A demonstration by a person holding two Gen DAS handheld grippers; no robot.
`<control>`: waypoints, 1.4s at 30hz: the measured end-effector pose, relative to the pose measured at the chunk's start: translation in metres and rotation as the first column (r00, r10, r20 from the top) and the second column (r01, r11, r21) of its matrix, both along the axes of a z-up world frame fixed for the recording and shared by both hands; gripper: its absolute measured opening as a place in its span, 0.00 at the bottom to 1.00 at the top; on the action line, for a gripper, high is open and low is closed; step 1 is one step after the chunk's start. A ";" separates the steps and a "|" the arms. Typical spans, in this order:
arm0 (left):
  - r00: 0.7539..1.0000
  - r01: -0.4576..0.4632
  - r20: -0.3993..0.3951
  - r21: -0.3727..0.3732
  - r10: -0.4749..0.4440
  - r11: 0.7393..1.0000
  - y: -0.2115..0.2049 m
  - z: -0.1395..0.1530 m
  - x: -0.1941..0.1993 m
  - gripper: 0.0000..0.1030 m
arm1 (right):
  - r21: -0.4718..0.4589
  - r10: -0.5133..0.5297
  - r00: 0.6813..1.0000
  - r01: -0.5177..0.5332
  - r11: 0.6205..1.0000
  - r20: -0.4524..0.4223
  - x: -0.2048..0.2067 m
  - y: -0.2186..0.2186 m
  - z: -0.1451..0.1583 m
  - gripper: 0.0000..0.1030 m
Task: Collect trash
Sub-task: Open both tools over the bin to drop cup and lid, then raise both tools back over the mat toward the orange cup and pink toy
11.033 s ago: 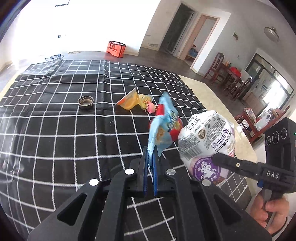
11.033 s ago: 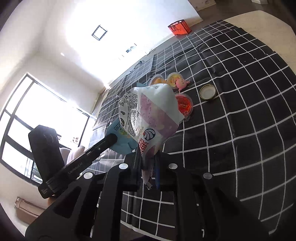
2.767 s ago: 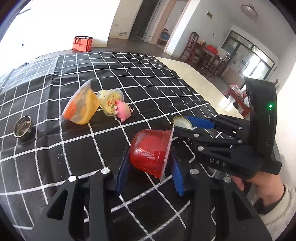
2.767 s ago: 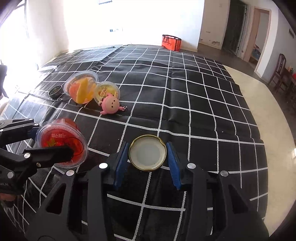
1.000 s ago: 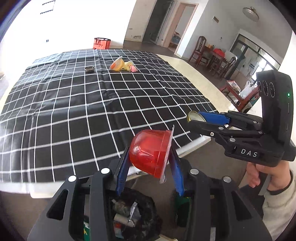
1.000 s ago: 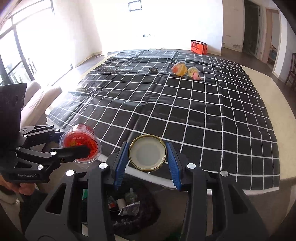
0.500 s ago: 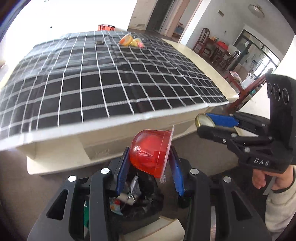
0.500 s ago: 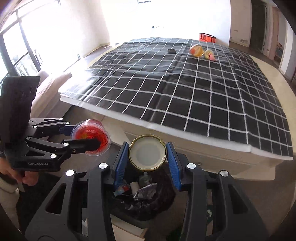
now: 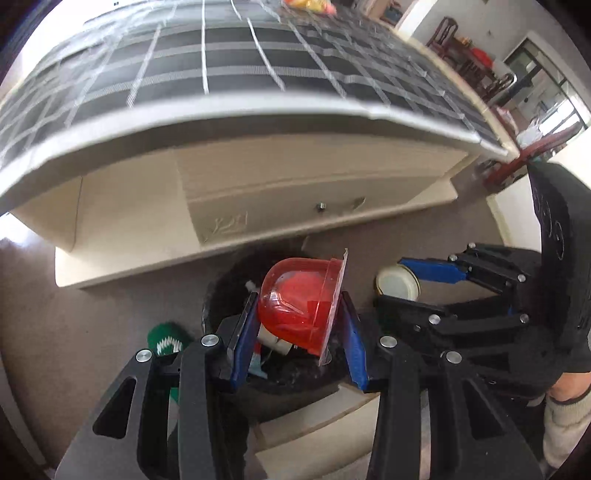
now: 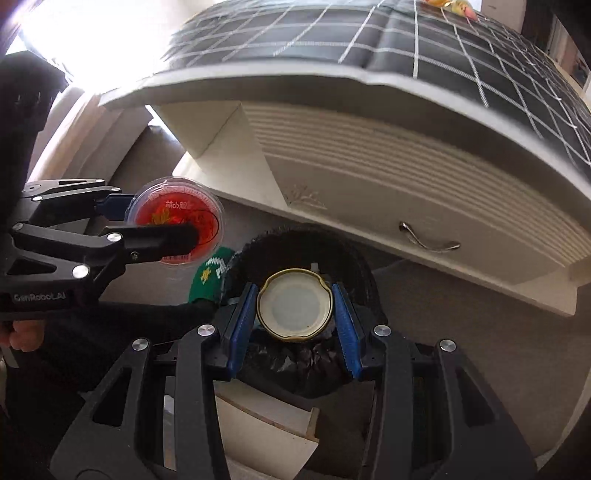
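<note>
A pale cabinet [image 10: 424,177] with a ribbed drawer front carries a black cloth with a white grid [image 9: 229,62], and on the brown floor near its base stands a trash bin lined with a black bag [image 10: 354,258], already holding scraps. Far back on the cloth, orange and pink items [image 9: 310,4] remain to be collected.

The left gripper [image 9: 299,325] has its blue pads pressed on the sides of a red jelly cup [image 9: 299,306], tipped on its side with its foil rim to the right, and hangs over the bin's mouth. The right gripper [image 10: 295,314] clamps a gold-rimmed jar lid [image 10: 294,309] flat between its pads, also over the bin, just right of the cup.

The main risk, as I judge it, is a miss on release. The lid sits over the near part of the opening in the right wrist view; if let go there it could strike the rim, bounce and roll across the floor. The cup looks sealed and full, so a drop from height might split it or splash. The two grippers are near each other, and opening both at once could make them knock. A green knitted thing [image 10: 208,275] lies just left of the bin, possibly a slipper, though the view is too distorted to be sure; a stray cup could land on it.
</note>
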State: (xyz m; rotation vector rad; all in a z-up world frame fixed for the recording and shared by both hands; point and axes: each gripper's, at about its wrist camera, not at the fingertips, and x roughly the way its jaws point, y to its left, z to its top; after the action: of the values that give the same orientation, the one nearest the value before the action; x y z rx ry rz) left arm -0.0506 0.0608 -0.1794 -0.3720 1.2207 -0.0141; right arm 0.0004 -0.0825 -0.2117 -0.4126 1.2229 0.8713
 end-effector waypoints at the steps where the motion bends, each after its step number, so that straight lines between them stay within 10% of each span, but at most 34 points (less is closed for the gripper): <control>1: 1.000 0.016 -0.024 0.002 -0.016 1.000 -0.004 -0.008 0.001 0.40 | -0.012 -0.001 1.000 0.001 1.000 -0.015 0.000 0.002 -0.008 0.38; 10: 0.981 0.066 -0.184 -0.004 -0.066 0.998 -0.016 -0.068 0.012 0.40 | -0.139 -0.007 0.996 -0.005 0.990 -0.091 0.004 0.011 -0.071 0.38; 21: 0.987 0.014 -0.161 0.004 -0.014 1.000 -0.010 -0.064 0.019 0.48 | -0.168 -0.019 0.999 0.012 0.986 -0.038 0.019 0.018 -0.069 0.52; 30: 0.992 0.010 -0.125 0.026 -0.007 1.000 -0.010 -0.047 0.020 0.54 | -0.137 -0.053 0.998 0.055 0.989 0.015 0.027 0.011 -0.039 0.54; 42: 0.991 0.009 0.134 0.119 -0.025 0.993 -0.023 0.041 0.023 0.61 | 0.043 -0.107 0.984 0.102 0.994 0.141 0.047 -0.015 0.049 0.56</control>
State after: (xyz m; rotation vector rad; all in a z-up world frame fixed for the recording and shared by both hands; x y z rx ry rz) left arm -0.0276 0.0374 -0.1385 -0.2529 1.0849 0.0176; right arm 0.0472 -0.0976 -0.1626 -0.3722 1.0853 0.7598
